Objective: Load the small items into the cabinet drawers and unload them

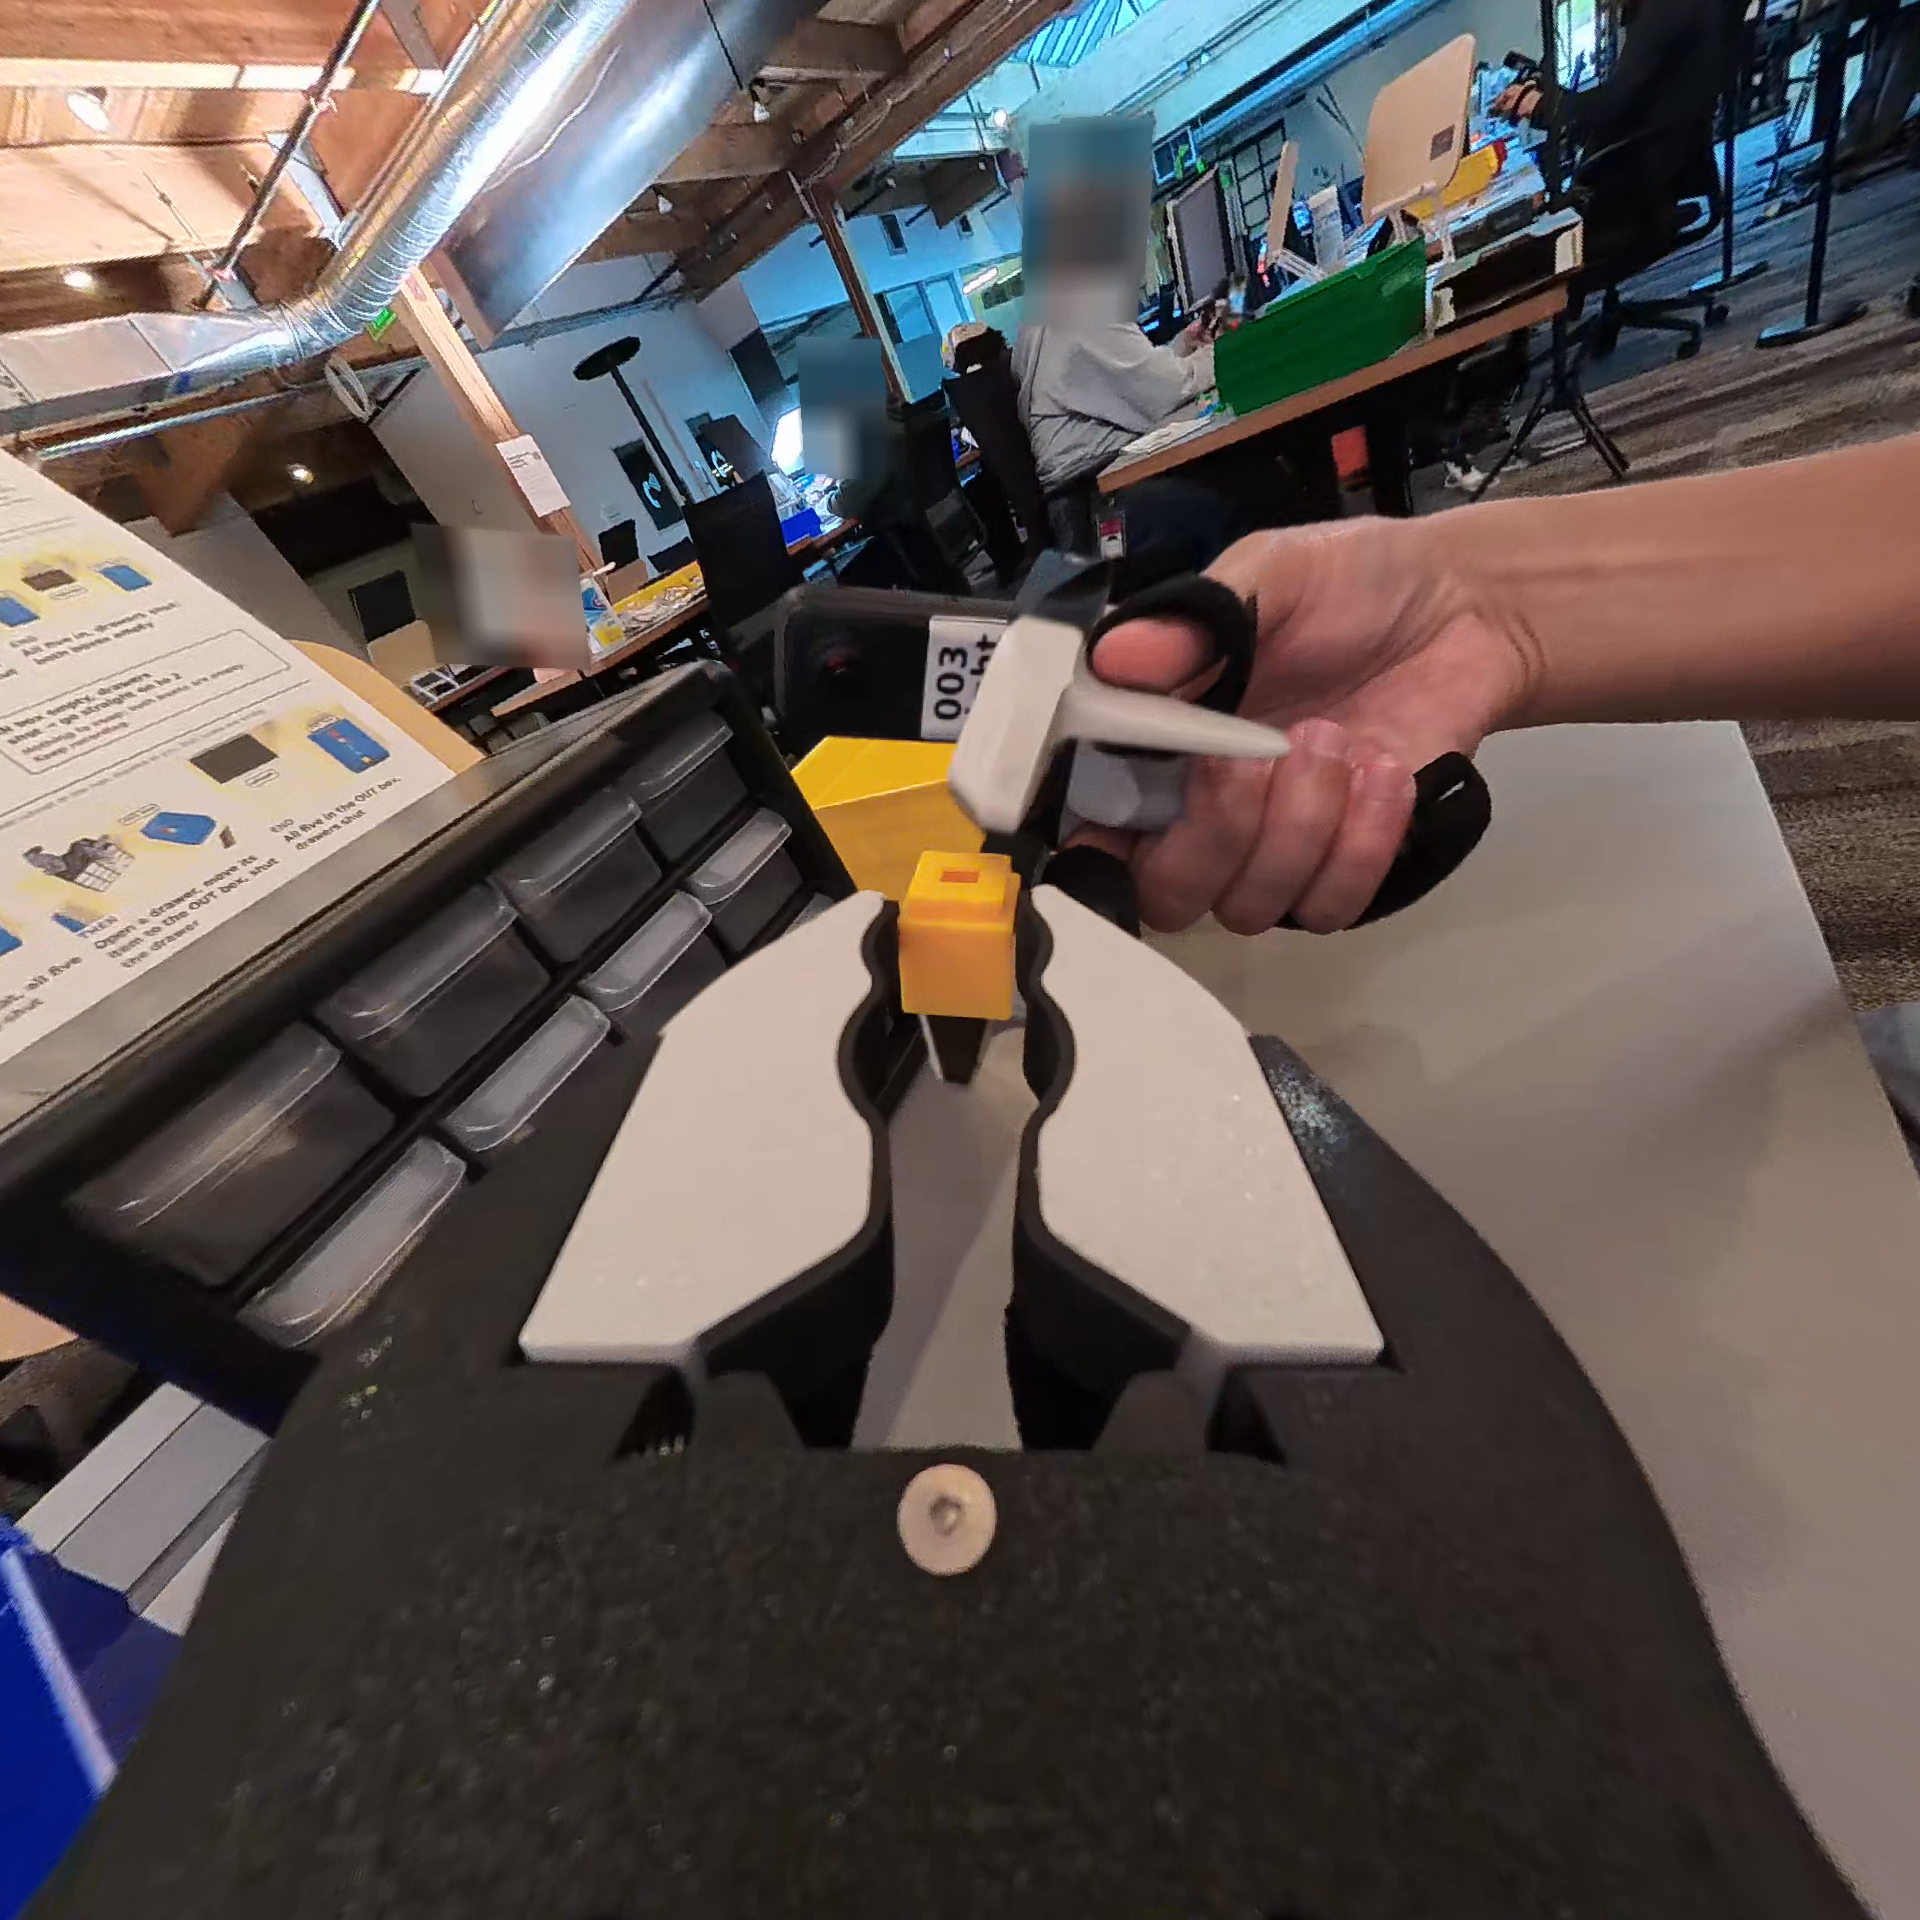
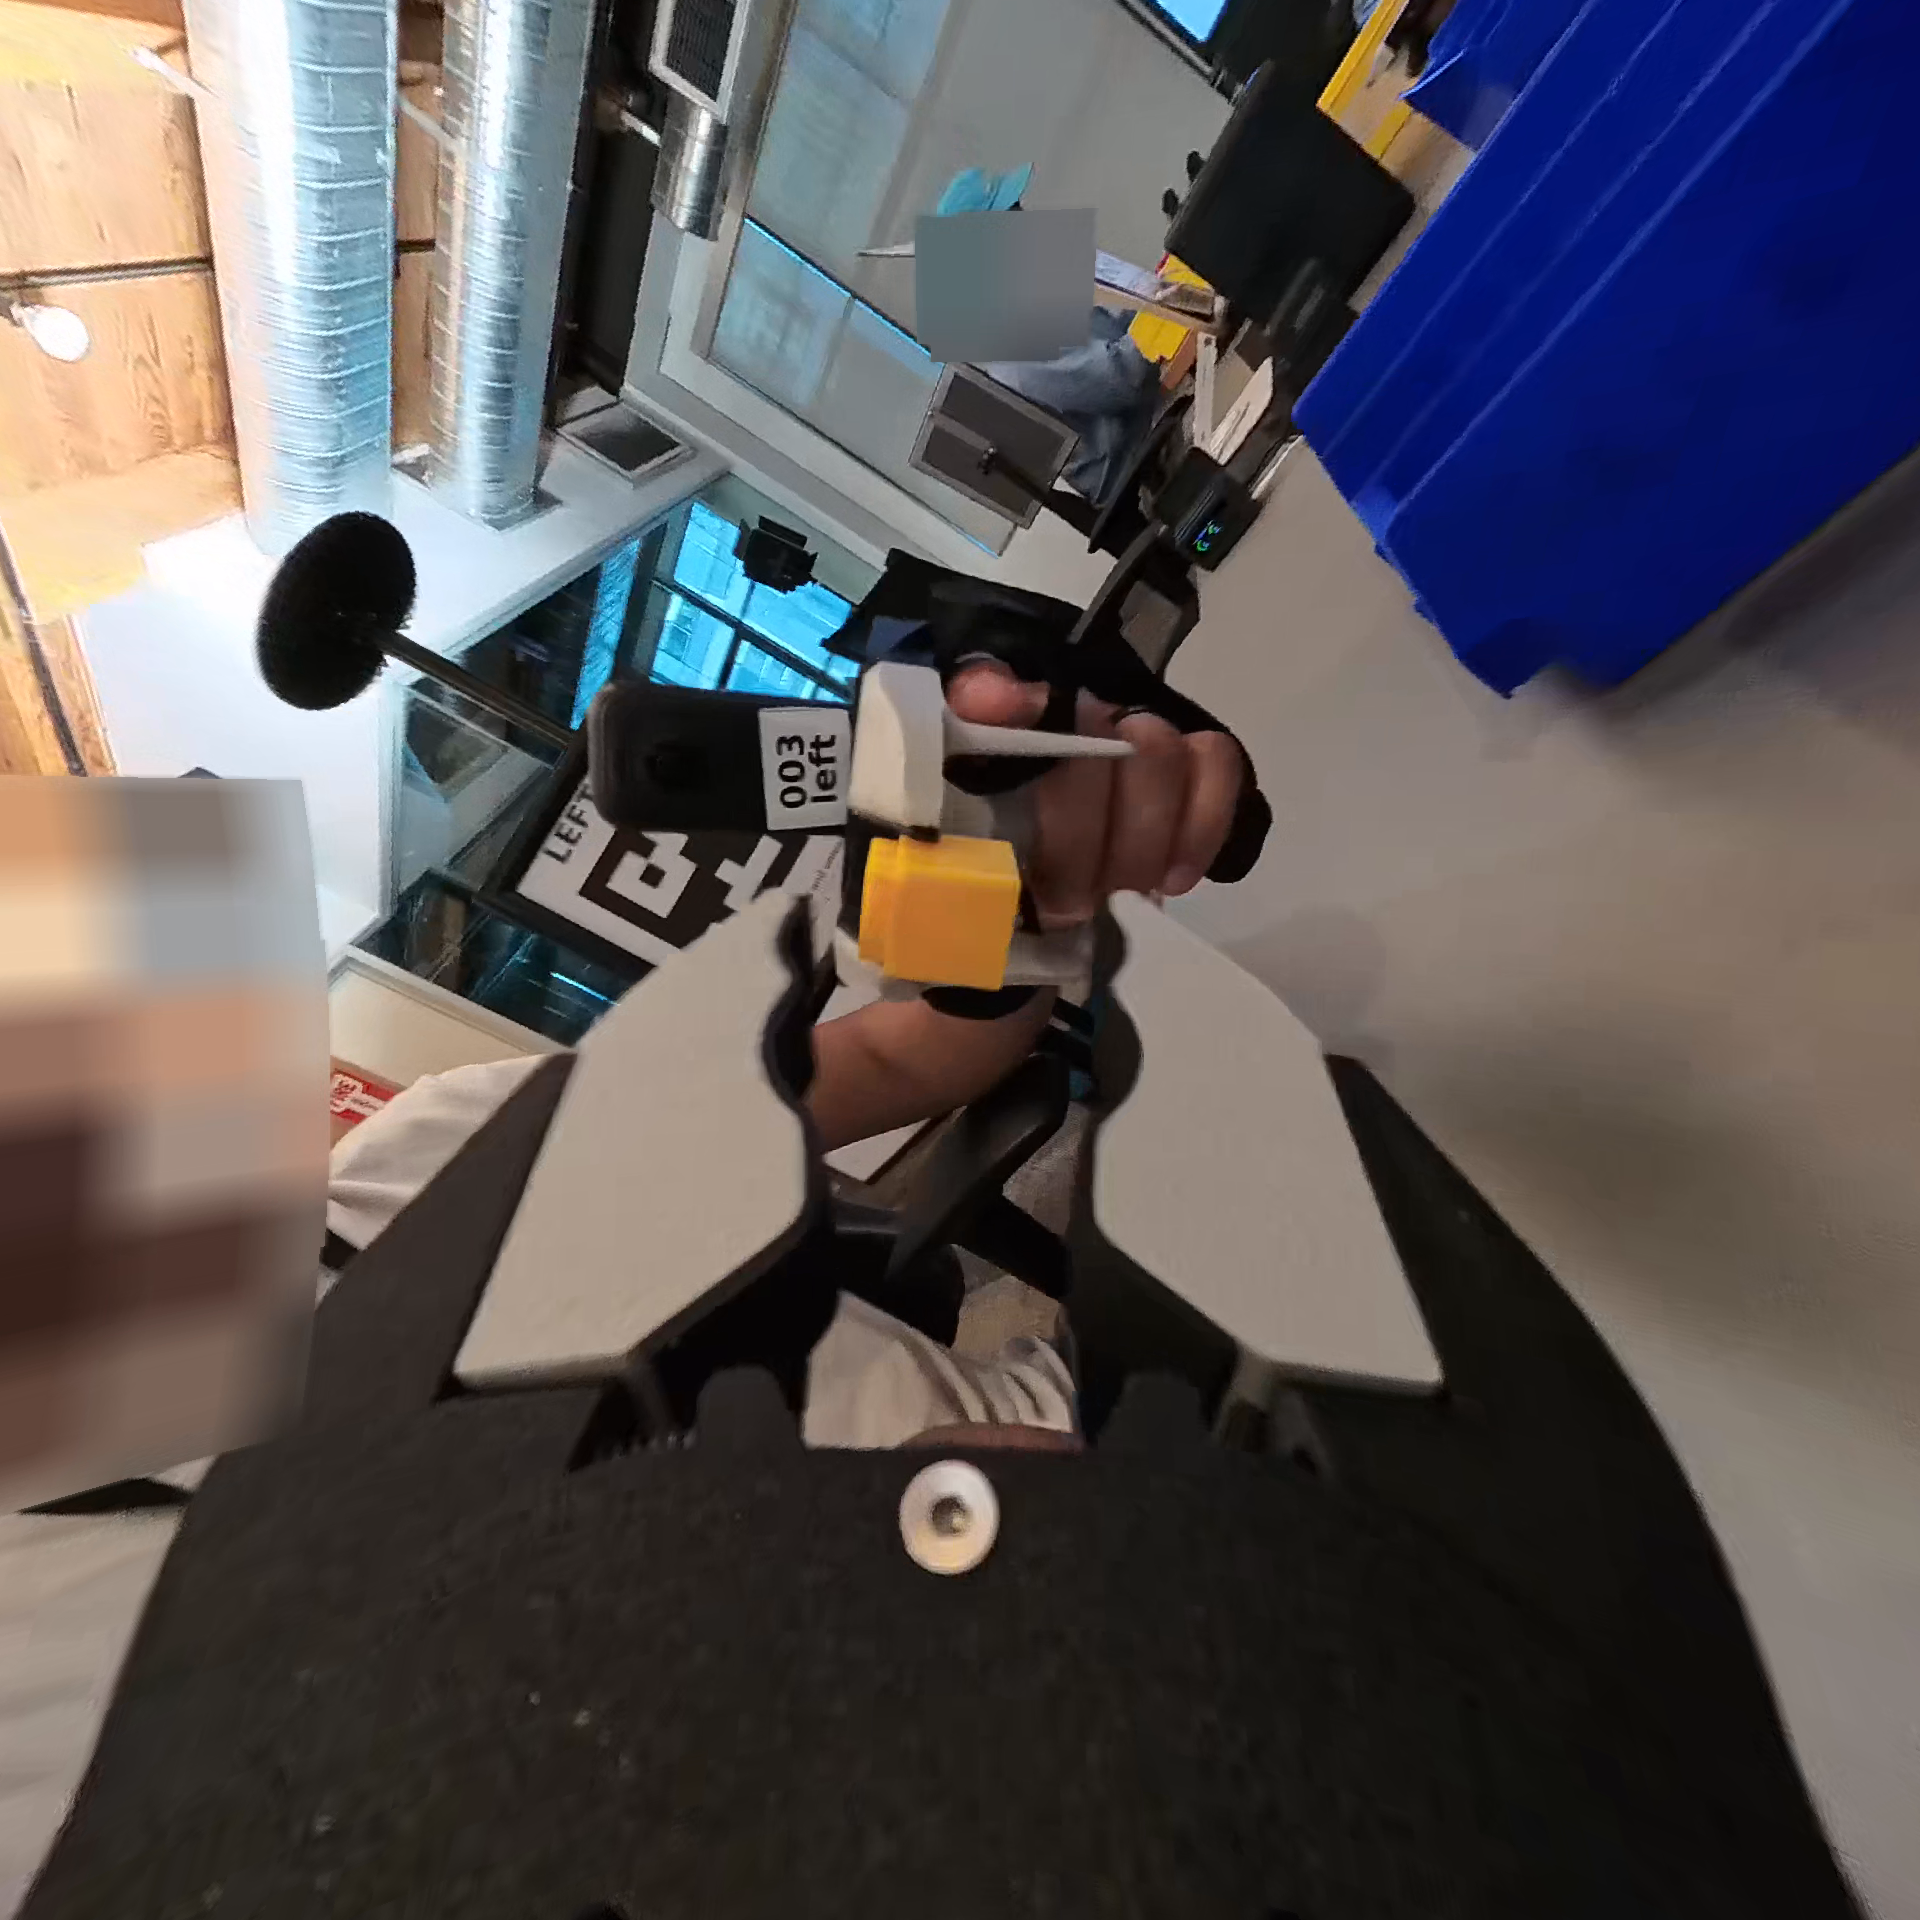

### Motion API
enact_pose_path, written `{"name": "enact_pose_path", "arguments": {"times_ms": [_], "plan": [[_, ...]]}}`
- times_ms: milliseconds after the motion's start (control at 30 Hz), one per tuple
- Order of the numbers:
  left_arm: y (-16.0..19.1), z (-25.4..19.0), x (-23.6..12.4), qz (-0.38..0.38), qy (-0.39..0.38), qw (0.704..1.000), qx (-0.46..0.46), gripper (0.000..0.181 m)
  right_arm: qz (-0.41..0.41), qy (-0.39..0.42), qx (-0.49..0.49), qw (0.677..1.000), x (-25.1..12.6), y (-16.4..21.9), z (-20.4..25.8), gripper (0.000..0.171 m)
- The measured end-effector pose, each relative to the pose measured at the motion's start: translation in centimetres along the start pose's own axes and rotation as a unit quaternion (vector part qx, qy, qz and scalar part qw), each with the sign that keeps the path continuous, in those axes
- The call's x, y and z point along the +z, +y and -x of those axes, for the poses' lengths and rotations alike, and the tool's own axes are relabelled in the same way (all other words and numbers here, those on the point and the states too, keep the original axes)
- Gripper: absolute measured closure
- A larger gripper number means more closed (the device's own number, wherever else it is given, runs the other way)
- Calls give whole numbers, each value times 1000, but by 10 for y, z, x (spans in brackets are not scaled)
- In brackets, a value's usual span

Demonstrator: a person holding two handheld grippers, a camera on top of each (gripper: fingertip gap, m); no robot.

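We find the left gripper (image 1: 954,961) with its fingers clamped on a small yellow block (image 1: 956,935), gripped at the fingertips and held in the air above the grey worktop (image 1: 1507,1091). The block's upper face carries a small orange square. In the right wrist view the same block (image 2: 940,914) shows just beyond the tips of the right gripper (image 2: 951,940), whose fingers stand wide apart with nothing between them — the block sits level with the gap but touches neither finger, so far as we can tell.

The black drawer cabinet (image 1: 436,966) stands along the worktop's left edge, just beside the left gripper; every clear drawer we can see is pushed in. A yellow bin (image 1: 883,810) sits behind the block, beside the cabinet's far end. A blue bin (image 2: 1621,343) rests on the worktop in the right wrist view, well apart from the block.

The person's right hand (image 1: 1320,748) grips the right gripper's handle above the worktop — an instruction sheet (image 1: 156,727) leans over the cabinet's top.
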State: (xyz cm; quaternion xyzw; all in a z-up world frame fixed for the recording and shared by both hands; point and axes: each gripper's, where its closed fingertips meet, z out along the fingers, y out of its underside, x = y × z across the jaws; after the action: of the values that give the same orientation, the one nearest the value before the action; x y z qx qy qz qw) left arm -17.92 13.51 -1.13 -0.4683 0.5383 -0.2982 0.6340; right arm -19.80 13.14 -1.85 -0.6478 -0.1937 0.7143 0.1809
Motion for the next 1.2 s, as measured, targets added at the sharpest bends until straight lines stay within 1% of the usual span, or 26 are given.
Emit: {"name": "enact_pose_path", "arguments": {"times_ms": [33,100,167,200,267,300,333,367,400,433,467,500,533,567,600,633,700,733,767,867,967,1033,1100,1133,1167,1200], "plan": [[1,-2,2,3,0,1000,4,160,2,-17,4,1000,-2,1,2,143],[7,-3,5,20,-8,1000,4,160,-9,-14,22,1000,-6,-1,-4,144],[11,-3,5,39,-20,998,-34,161,-23,-7,16,1000,-11,-2,-5,145],[12,-4,3,42,-27,996,-71,158,-22,7,9,1000,-14,-1,-6,145],[14,-11,-4,34,-33,981,-187,153,-8,58,-25,998,-25,0,-5,145],[17,-20,-7,25,-25,968,-248,152,5,87,-53,995,-34,-1,1,145],[22,-32,-9,25,-13,953,-302,148,12,119,-91,989,-47,-6,12,145],[30,-45,-11,32,-5,938,-345,139,9,162,-137,977,-65,-15,23,144],[39,-58,-13,44,-1,924,-380,134,2,235,-184,954,-92,-28,28,144],[47,-72,-15,57,5,913,-404,133,-9,340,-226,913,-130,-44,25,144],[53,-85,-16,73,11,906,-417,133,-19,454,-260,852,-178,-59,20,144],[57,-98,-17,90,17,903,-420,132,-20,561,-275,781,-231,-70,12,144],[61,-107,-17,108,16,904,-414,132,3,645,-258,720,-282,-70,-1,144],[66,-113,-19,134,5,907,-399,132,48,691,-202,692,-322,-58,-22,144],[73,-118,-20,160,-11,912,-377,132,92,690,-151,702,-342,-43,-45,144],[76,-121,-22,177,-24,916,-358,131,129,676,-136,712,-351,-34,-66,144],[78,-131,-23,194,-31,916,-349,129,186,683,-139,693,-370,-25,-100,144],[77,-136,-22,197,-27,913,-356,129,209,681,-118,692,-377,-18,-114,144],[77,-141,-22,198,-22,909,-365,129,221,671,-100,701,-379,-13,-125,144],[78,-149,-20,202,-13,906,-372,130,215,665,-47,714,-386,-11,-149,144],[83,-142,-21,210,-30,913,-347,130,248,670,-18,700,-394,-2,-164,144],[88,-137,-23,214,-39,917,-333,129,234,666,-9,708,-390,-6,-165,144],[92,-134,-26,222,-48,918,-325,127,234,671,-8,704,-389,-5,-166,144],[93,-132,-27,223,-52,919,-322,126,235,675,-9,699,-390,-5,-165,142],[94,-130,-28,223,-56,919,-320,126,232,684,-13,691,-391,-6,-164,130],[94,-128,-28,223,-60,920,-317,126,221,694,-24,685,-390,-10,-158,124]]}}
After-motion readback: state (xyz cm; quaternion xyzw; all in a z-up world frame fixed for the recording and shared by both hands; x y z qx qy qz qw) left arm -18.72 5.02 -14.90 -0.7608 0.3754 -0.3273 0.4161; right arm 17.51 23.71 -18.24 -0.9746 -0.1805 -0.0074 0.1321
